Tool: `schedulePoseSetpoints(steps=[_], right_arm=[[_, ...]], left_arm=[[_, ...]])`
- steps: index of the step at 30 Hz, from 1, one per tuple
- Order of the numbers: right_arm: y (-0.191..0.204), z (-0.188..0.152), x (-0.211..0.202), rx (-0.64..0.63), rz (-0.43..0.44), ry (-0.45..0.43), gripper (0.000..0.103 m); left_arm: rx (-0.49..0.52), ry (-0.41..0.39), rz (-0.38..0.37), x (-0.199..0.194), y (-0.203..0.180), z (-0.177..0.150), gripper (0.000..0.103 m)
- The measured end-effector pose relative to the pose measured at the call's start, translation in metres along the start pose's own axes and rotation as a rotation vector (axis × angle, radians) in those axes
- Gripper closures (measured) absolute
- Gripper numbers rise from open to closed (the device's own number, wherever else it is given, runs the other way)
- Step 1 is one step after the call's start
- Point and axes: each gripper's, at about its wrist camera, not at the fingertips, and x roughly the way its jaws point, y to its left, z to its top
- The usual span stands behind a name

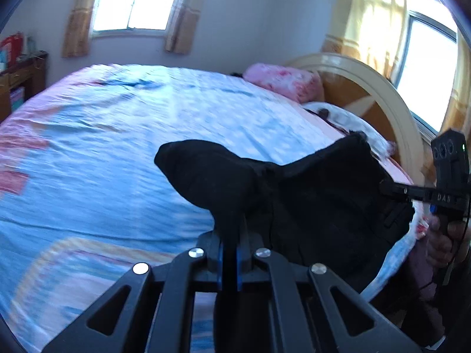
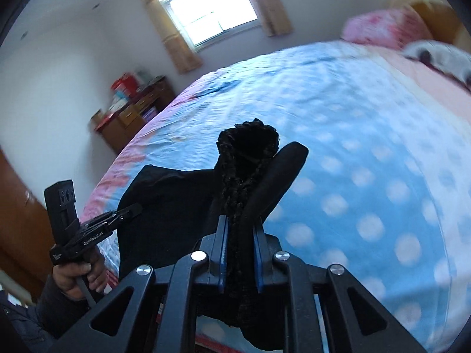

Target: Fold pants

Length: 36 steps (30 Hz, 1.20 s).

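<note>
A pink pillow [image 1: 282, 81] lies on the blue bedspread [image 1: 117, 135] by the headboard [image 1: 379, 94].

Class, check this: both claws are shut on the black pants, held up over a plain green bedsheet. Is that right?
Not quite. Both the left claw and right claw grip the black pants, but the bedsheet is blue with white dots, as the right wrist view shows.

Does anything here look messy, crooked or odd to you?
Nothing looks damaged or spilled. The black pants hang bunched between the left gripper and the right gripper, not yet laid flat on the bed. The sheet is a bit wrinkled, and both views are blurred.
</note>
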Motion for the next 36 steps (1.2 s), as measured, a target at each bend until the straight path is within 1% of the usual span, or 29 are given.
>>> schedulePoseSetpoints(steps=[3,6,8,9,10,12,15,18,20,23,26,28,30,31,32,33,34,35,36], right_arm=[[0.03,0.037,0.035,-0.065,0.052,0.021,0.089],[0.07,0.081,0.083,-0.138,0.115,0.048,0.089],[0.092,0.099,0.108,-0.167,0.156,0.066,0.089],[0.105,0.108,0.123,-0.184,0.178,0.076,0.089],[0.121,0.118,0.141,-0.207,0.196,0.086,0.089],[0.146,0.131,0.173,-0.234,0.234,0.113,0.089],[0.17,0.14,0.212,-0.255,0.274,0.147,0.089],[0.185,0.139,0.254,-0.264,0.288,0.186,0.089],[0.186,0.138,0.28,-0.251,0.285,0.213,0.089],[0.176,0.132,0.32,-0.221,0.255,0.268,0.089],[0.16,0.121,0.347,-0.198,0.212,0.318,0.088],[0.147,0.117,0.359,-0.162,0.214,0.345,0.088],[0.139,0.116,0.364,-0.137,0.217,0.356,0.086],[0.136,0.117,0.367,-0.121,0.217,0.36,0.084],[0.135,0.117,0.37,-0.12,0.207,0.364,0.08],[0.136,0.117,0.372,-0.127,0.195,0.365,0.077],[0.135,0.116,0.375,-0.135,0.167,0.363,0.064],[0.132,0.113,0.372,-0.13,0.155,0.363,0.056],[0.126,0.112,0.373,-0.102,0.17,0.365,0.056]], left_arm=[[-0.005,-0.035,0.092,-0.021,0.038,0.014,0.097],[-0.014,-0.07,0.184,-0.044,0.072,0.025,0.097],[-0.031,-0.095,0.245,-0.059,0.096,0.031,0.097],[-0.044,-0.109,0.288,-0.067,0.113,0.035,0.097],[-0.055,-0.116,0.307,-0.073,0.123,0.035,0.097],[-0.083,-0.128,0.354,-0.083,0.147,0.036,0.097],[-0.122,-0.128,0.41,-0.091,0.18,0.031,0.097],[-0.155,-0.092,0.443,-0.08,0.208,0.021,0.097],[-0.167,-0.059,0.445,-0.066,0.219,0.013,0.097],[-0.196,-0.011,0.454,-0.046,0.233,-0.004,0.097],[-0.199,-0.002,0.482,-0.037,0.234,-0.015,0.09],[-0.202,0.017,0.499,-0.031,0.235,-0.018,0.077],[-0.203,0.041,0.513,-0.025,0.236,-0.022,0.066],[-0.205,0.049,0.514,-0.023,0.236,-0.023,0.065],[-0.21,0.051,0.517,-0.022,0.235,-0.023,0.063],[-0.219,0.051,0.531,-0.021,0.236,-0.023,0.056],[-0.224,0.051,0.55,-0.021,0.239,-0.021,0.05],[-0.228,0.051,0.559,-0.021,0.238,-0.021,0.049],[-0.231,0.052,0.562,-0.023,0.238,-0.021,0.048]])
